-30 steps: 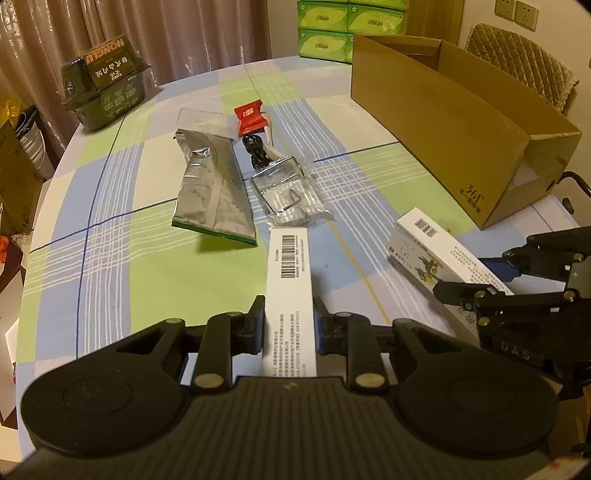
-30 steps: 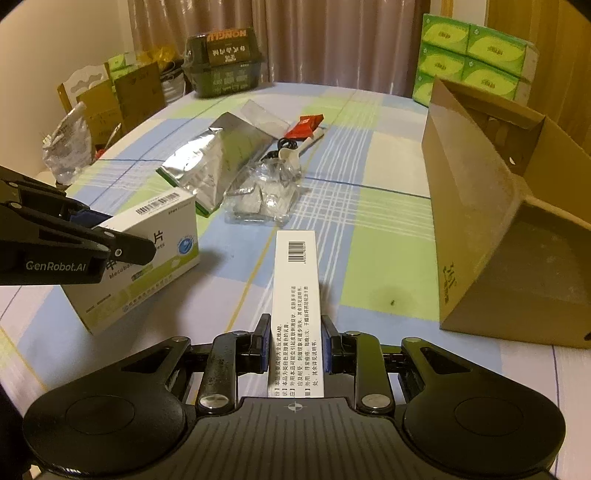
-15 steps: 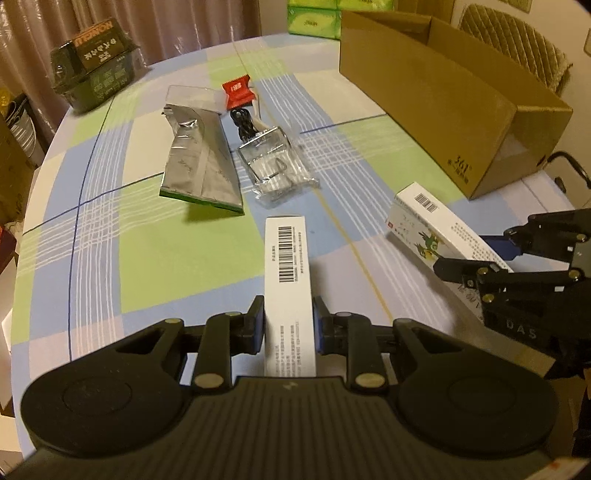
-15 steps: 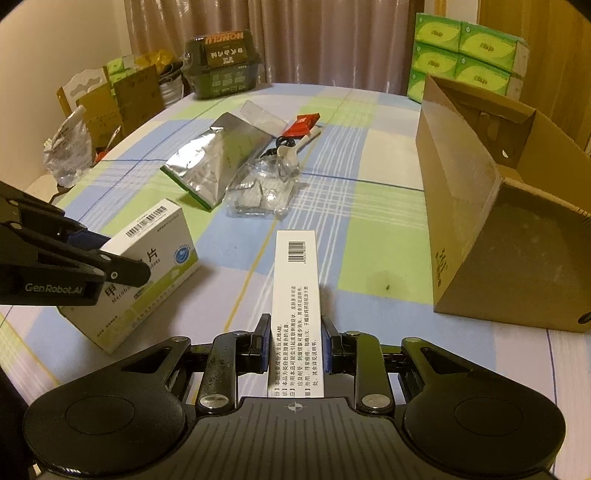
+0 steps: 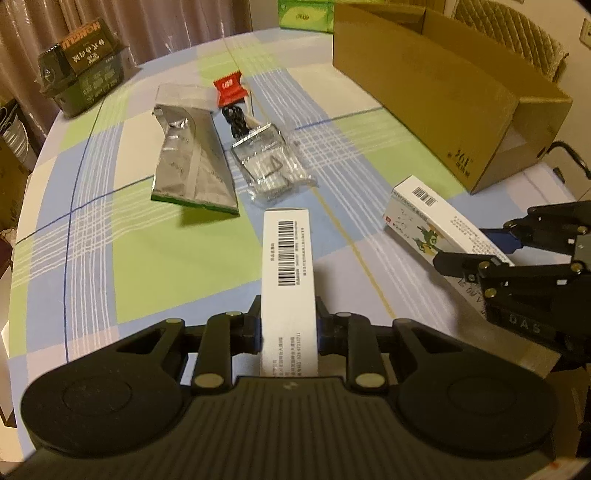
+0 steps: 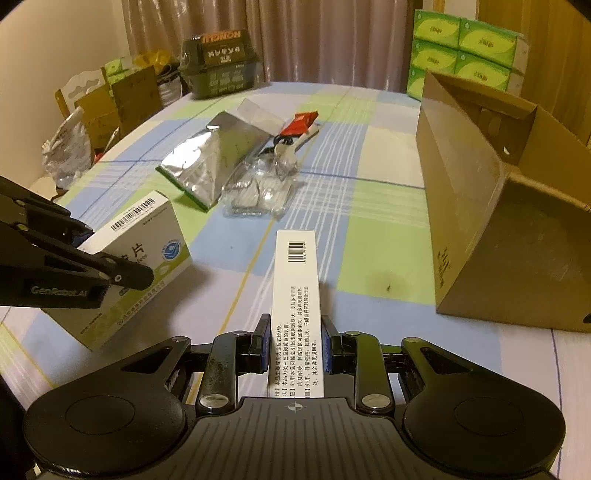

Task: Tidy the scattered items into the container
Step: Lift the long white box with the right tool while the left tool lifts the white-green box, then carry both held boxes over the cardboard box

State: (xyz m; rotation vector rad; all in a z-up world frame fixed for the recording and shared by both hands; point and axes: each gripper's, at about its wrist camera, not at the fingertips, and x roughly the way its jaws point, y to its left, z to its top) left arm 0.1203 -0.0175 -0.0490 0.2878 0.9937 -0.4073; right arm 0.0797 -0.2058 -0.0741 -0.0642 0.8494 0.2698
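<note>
Both boxes (image 5: 288,273) between shut tongs (image 5: 288,325).

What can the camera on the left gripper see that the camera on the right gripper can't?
Only the left wrist view shows the quilted chair behind the cardboard box. Only the right wrist view shows the crinkly plastic bag beside the table and the tall tissue pack stack. Both show the silver pouch, the red packet, and each gripper shut on a white carton: left gripper, right gripper.
</note>
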